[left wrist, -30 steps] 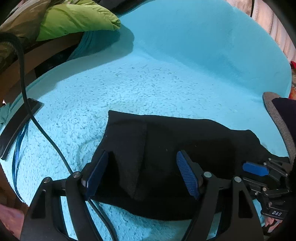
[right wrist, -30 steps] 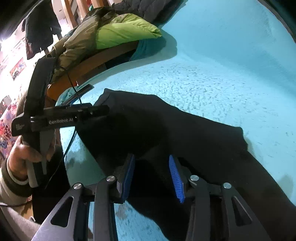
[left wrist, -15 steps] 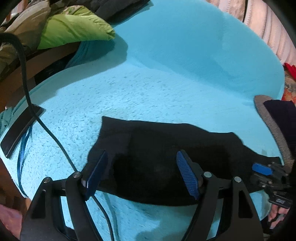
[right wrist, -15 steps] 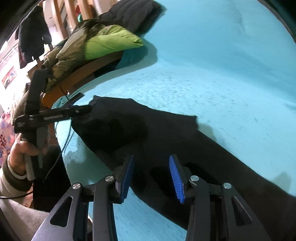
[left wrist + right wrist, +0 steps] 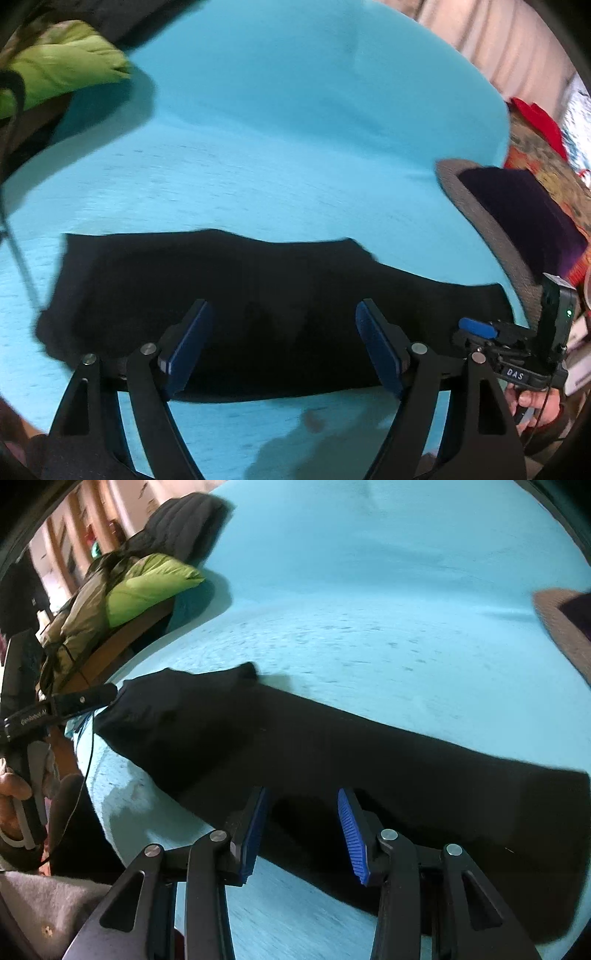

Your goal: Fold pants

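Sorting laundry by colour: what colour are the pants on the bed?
Plain black pants, seen best in the right wrist view.

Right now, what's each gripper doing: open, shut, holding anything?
Left gripper: open, holding nothing, above the pants.
Right gripper: open, holding nothing, also above the pants.

A lived-in home — turquoise bedspread (image 5: 295, 129), green jacket (image 5: 147, 583) at ten o'clock, wooden bed frame (image 5: 122, 642).
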A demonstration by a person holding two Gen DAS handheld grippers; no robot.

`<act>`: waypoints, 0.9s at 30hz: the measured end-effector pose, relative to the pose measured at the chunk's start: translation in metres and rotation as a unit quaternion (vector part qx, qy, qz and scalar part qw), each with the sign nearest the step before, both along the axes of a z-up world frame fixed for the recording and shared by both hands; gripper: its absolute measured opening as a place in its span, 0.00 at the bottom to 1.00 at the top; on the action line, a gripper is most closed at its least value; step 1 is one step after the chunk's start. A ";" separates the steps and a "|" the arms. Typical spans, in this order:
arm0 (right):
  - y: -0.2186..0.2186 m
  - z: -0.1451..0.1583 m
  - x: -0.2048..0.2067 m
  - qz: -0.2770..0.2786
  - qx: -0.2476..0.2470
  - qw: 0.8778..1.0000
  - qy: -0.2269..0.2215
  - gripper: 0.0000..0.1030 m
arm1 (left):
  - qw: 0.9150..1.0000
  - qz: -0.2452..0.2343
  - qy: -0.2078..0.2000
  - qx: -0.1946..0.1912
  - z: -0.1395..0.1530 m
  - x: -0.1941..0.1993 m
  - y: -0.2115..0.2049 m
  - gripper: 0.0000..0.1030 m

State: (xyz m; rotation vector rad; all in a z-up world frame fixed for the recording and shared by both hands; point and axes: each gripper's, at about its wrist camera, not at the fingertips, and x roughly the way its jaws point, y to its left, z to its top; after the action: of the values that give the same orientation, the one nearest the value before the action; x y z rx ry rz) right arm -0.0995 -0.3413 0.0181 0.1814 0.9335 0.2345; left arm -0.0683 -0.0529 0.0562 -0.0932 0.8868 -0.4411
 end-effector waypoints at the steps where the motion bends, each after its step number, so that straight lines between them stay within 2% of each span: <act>1: -0.008 0.000 -0.003 -0.009 0.005 1.000 0.000 0.40 | 1.000 -0.008 0.003 -0.002 -0.002 0.001 -0.007 0.78; 8: -0.041 0.012 -0.018 -0.054 0.007 0.998 -0.008 0.40 | 0.999 -0.035 0.034 0.000 -0.017 0.013 -0.053 0.78; 9: -0.046 0.016 -0.022 -0.061 0.002 0.998 -0.012 0.45 | 0.999 -0.039 0.034 -0.002 -0.016 0.013 -0.057 0.78; 10: -0.050 0.020 -0.026 -0.070 -0.005 0.997 -0.014 0.55 | 0.998 -0.044 0.034 -0.003 -0.014 0.013 -0.061 0.78; 12: -0.066 0.030 -0.039 -0.093 -0.015 0.995 -0.022 0.65 | 0.998 -0.064 0.027 -0.005 -0.009 0.012 -0.076 0.83; 15: -0.092 0.043 -0.059 -0.132 -0.013 0.991 -0.033 0.65 | 0.995 -0.099 0.022 -0.004 -0.003 0.009 -0.101 0.83; 17: -0.113 0.045 -0.070 -0.167 -0.005 0.986 -0.024 0.69 | 0.991 -0.131 0.029 -0.008 -0.001 0.008 -0.125 0.83; 21: -0.142 0.034 -0.082 -0.209 0.034 0.977 -0.002 0.70 | 0.981 -0.184 0.049 -0.028 -0.002 0.008 -0.167 0.83; 24: -0.148 0.020 -0.083 -0.213 0.055 0.975 0.012 0.70 | 0.974 -0.220 0.058 -0.025 -0.007 0.009 -0.199 0.83; 27: -0.143 0.010 -0.080 -0.202 0.065 0.977 0.018 0.70 | 0.962 -0.261 0.069 -0.034 -0.011 0.007 -0.228 0.83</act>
State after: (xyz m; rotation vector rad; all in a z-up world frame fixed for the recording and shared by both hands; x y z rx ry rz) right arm -0.1794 -0.4843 0.0284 0.4911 0.8970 -0.0852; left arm -0.0609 -0.2810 0.0454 0.0516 1.0334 -0.9679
